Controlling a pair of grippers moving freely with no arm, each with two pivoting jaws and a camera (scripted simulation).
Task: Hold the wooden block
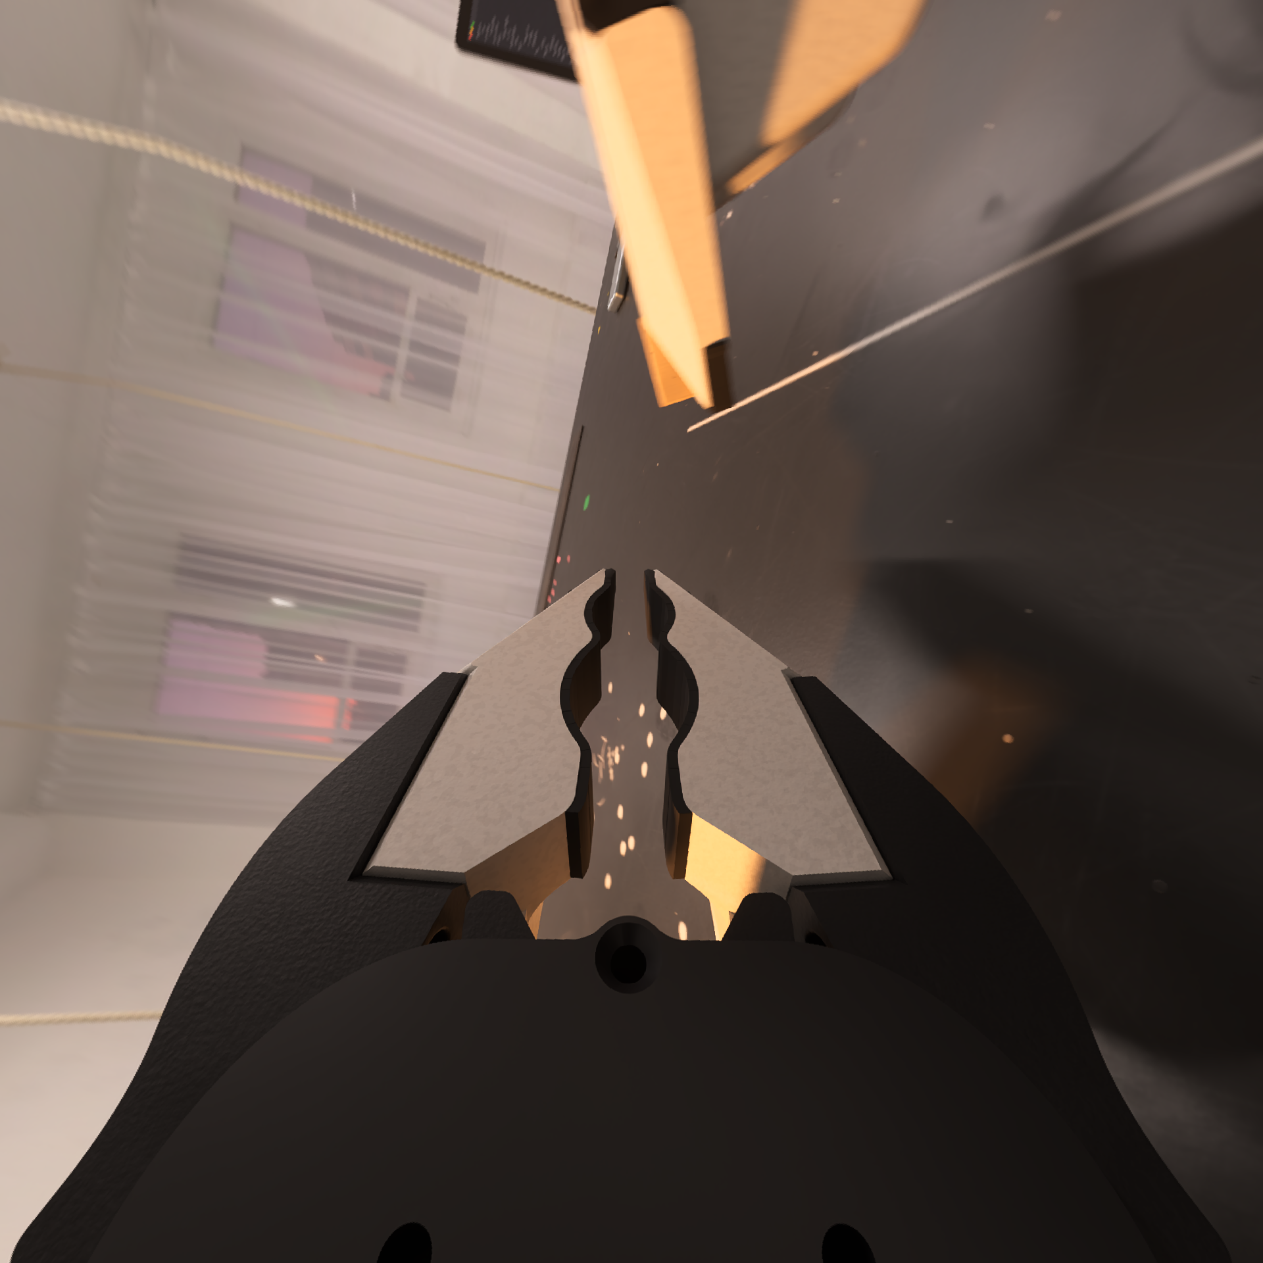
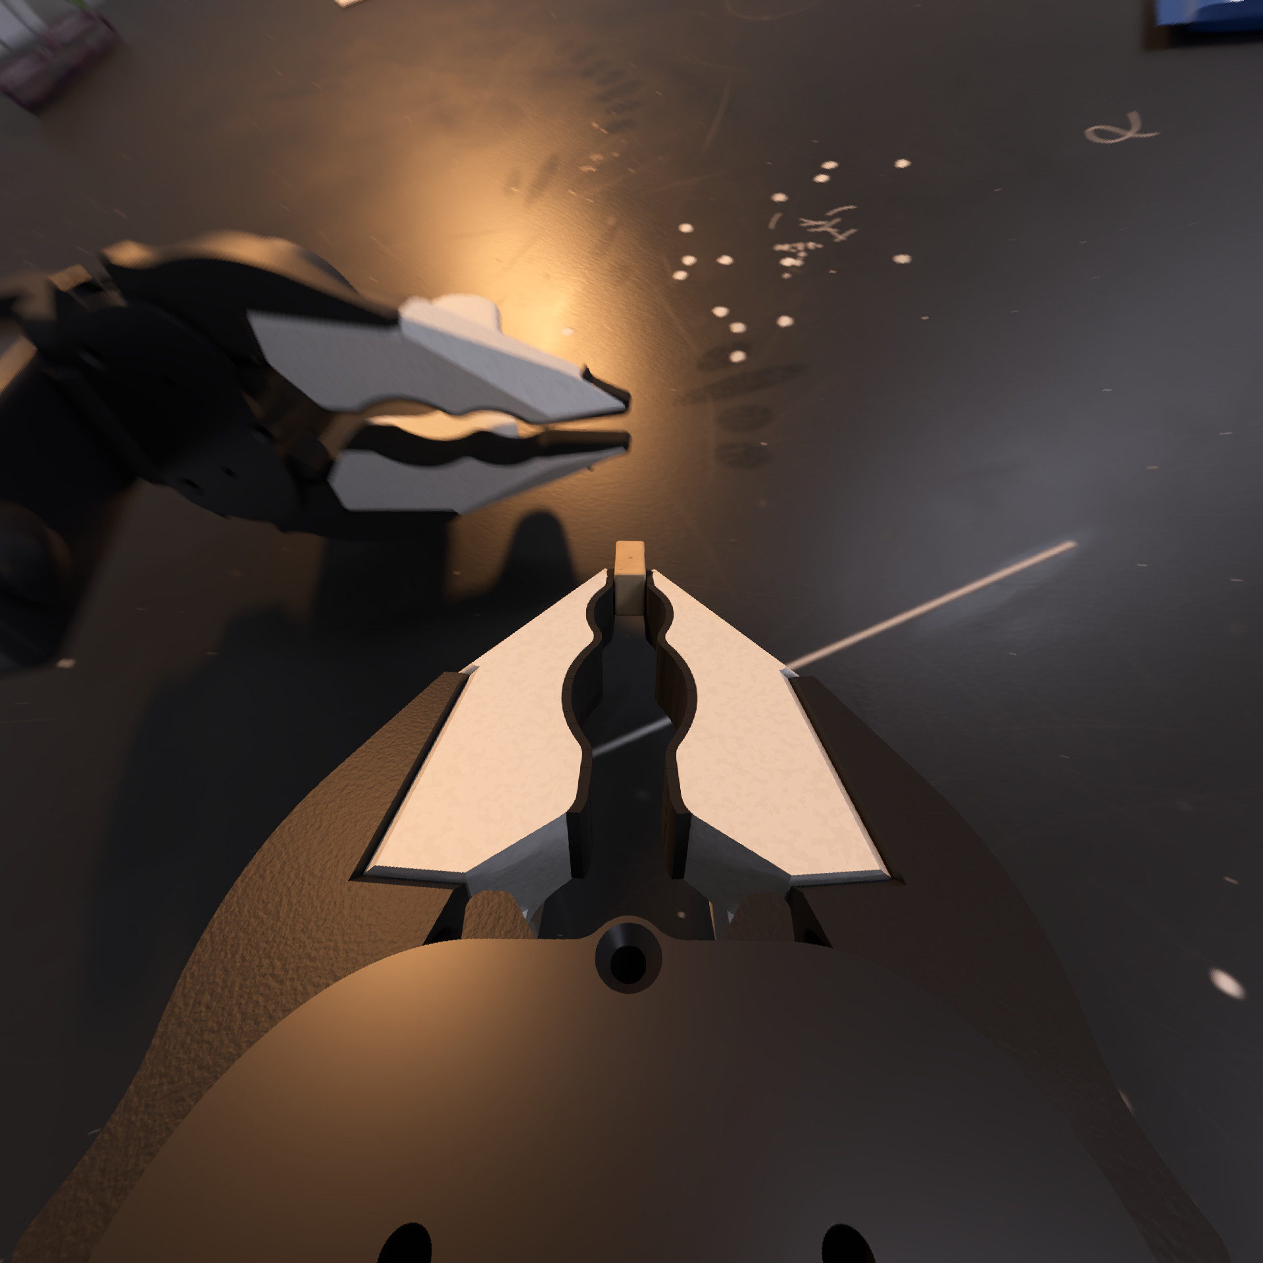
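In the right wrist view, my right gripper (image 2: 629, 581) is shut on a small wooden block (image 2: 629, 567). The block's pale end sticks out past the fingertips, above the dark table (image 2: 957, 444). My left gripper (image 2: 618, 420) shows to the left of it, lying on its side, its tips a short way from the block. Its jaws are nearly together with nothing between them. In the left wrist view, my left gripper (image 1: 629, 581) is empty. The right gripper (image 1: 711, 386) reaches in from the top, with the block (image 1: 659, 376) at its tips.
The table carries a thin white line (image 2: 922, 605) and several white specks (image 2: 738, 321). A blue object (image 2: 1203, 14) lies at the far right and a purple-tinted one (image 2: 55, 61) at the far left. The left wrist view shows a dark screen (image 1: 512, 41) and a rope (image 1: 273, 184).
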